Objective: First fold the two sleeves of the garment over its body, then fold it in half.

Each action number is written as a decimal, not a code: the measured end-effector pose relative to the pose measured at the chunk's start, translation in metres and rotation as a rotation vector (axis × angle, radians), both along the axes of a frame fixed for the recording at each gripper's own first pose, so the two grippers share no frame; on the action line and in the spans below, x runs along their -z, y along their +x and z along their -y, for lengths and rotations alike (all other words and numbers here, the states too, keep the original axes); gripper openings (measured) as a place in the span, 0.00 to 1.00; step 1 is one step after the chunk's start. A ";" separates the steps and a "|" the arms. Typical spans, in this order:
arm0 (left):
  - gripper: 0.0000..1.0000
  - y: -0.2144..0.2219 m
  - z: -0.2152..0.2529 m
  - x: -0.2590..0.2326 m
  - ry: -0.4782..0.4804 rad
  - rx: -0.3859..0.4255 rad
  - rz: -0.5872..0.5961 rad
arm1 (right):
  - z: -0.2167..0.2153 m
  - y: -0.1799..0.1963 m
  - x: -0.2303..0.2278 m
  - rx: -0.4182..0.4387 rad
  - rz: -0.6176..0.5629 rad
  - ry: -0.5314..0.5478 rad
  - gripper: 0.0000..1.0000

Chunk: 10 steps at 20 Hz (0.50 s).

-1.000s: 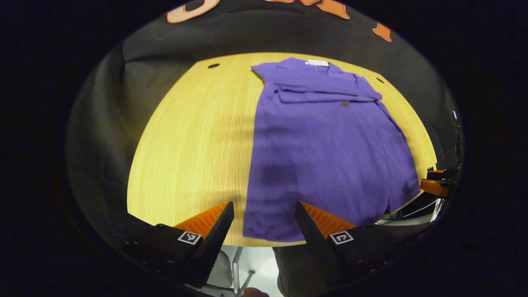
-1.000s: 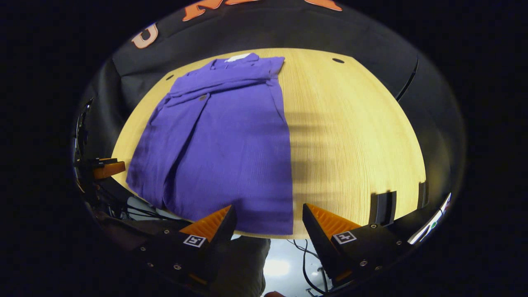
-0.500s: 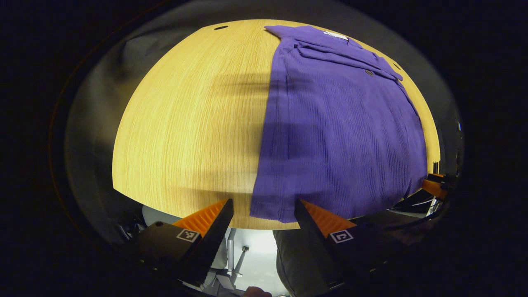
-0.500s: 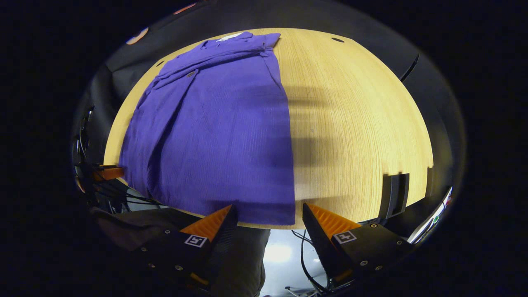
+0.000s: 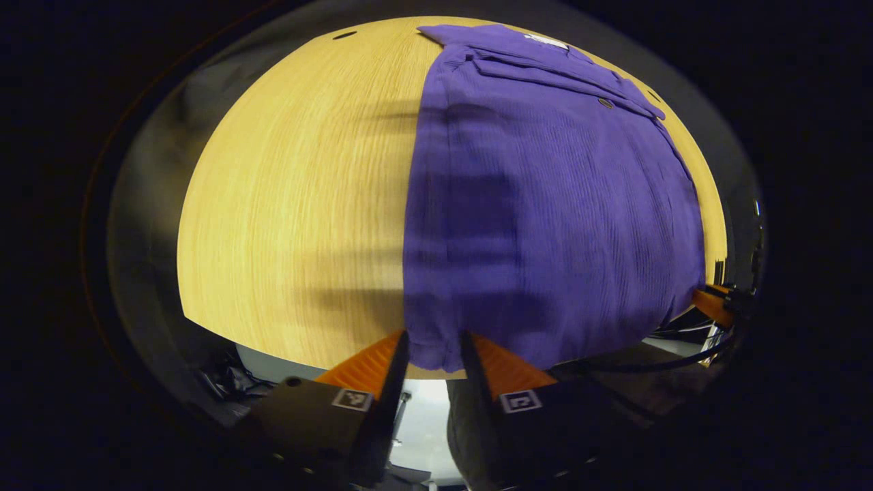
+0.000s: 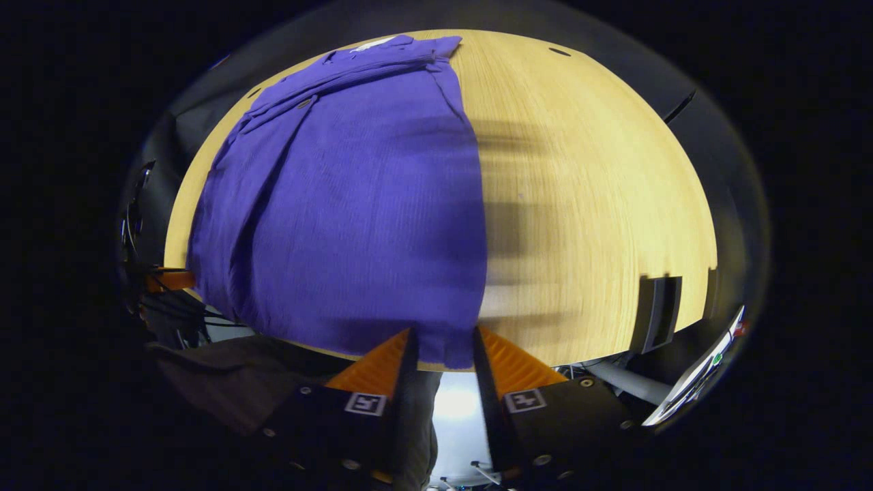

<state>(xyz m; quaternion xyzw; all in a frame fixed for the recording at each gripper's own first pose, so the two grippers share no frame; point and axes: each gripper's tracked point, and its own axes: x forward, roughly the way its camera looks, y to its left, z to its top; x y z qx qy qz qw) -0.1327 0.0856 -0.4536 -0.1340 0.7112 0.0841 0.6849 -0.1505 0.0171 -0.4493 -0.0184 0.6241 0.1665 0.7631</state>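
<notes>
While the purple shirt (image 5: 545,204) runs lengthwise away toward its collar, the left gripper (image 5: 431,344) and right gripper (image 6: 441,341) each straddle a near hem corner, jaws narrowed, grip unconfirmed.

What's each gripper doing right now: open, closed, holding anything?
Left gripper: closed on the near hem corner of the purple garment.
Right gripper: closed on the garment's other near hem corner.
</notes>
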 end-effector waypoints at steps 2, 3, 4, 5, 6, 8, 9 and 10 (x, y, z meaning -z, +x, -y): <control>0.18 0.003 0.003 0.003 0.002 0.031 -0.003 | -0.011 0.001 -0.002 0.083 -0.046 0.072 0.13; 0.18 -0.009 0.004 0.002 -0.016 0.025 -0.001 | -0.015 0.002 -0.001 0.123 -0.068 0.101 0.10; 0.13 -0.005 0.005 0.005 -0.034 0.027 -0.008 | -0.019 0.004 -0.002 0.148 -0.075 0.121 0.07; 0.12 0.010 0.004 0.002 -0.053 0.028 -0.011 | -0.022 0.006 -0.005 0.153 -0.076 0.133 0.06; 0.13 0.016 0.002 -0.002 -0.063 0.005 -0.011 | -0.027 0.007 -0.012 0.149 -0.071 0.150 0.05; 0.13 0.029 0.005 -0.019 -0.126 -0.031 0.019 | -0.041 0.017 -0.035 0.145 -0.034 0.204 0.05; 0.13 0.036 0.004 -0.028 -0.139 -0.027 0.037 | -0.044 0.024 -0.047 0.148 -0.011 0.216 0.05; 0.12 0.043 0.000 -0.036 -0.133 -0.009 0.058 | -0.048 0.033 -0.058 0.156 0.014 0.229 0.05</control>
